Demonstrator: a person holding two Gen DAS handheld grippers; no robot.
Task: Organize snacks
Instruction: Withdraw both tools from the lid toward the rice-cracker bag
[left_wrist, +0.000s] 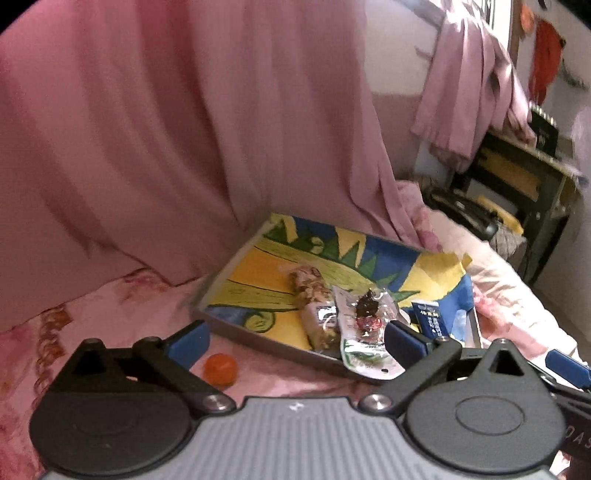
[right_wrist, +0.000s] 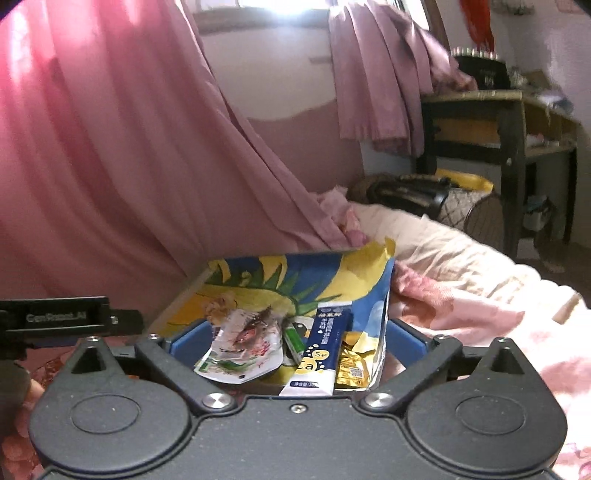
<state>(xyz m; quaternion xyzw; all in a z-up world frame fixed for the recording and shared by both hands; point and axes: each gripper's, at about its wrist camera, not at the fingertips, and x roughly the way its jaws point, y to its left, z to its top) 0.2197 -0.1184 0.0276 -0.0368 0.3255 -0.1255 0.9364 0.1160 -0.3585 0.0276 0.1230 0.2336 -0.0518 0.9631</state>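
A shallow box lined with a blue, yellow and green picture (left_wrist: 266, 266) lies on the pink bedspread. In it are a nut bar in clear wrap (left_wrist: 312, 302), a clear and white snack pouch (left_wrist: 364, 325), and a blue stick pack (left_wrist: 434, 319). A small orange candy (left_wrist: 221, 368) lies on the bed outside the box, near my left gripper's left finger. My left gripper (left_wrist: 295, 341) is open and empty before the box's near edge. My right gripper (right_wrist: 295, 341) is open and empty over the box's near end, around the pouch (right_wrist: 243, 343), blue stick pack (right_wrist: 323, 350) and a gold packet (right_wrist: 354, 369).
A pink curtain (left_wrist: 184, 129) hangs behind the box. A cream blanket (right_wrist: 443, 251) lies to the right. A dark shelf unit (right_wrist: 517, 147) and a black bag (right_wrist: 413, 192) stand beyond the bed. The left gripper's body (right_wrist: 55, 321) shows at the left of the right wrist view.
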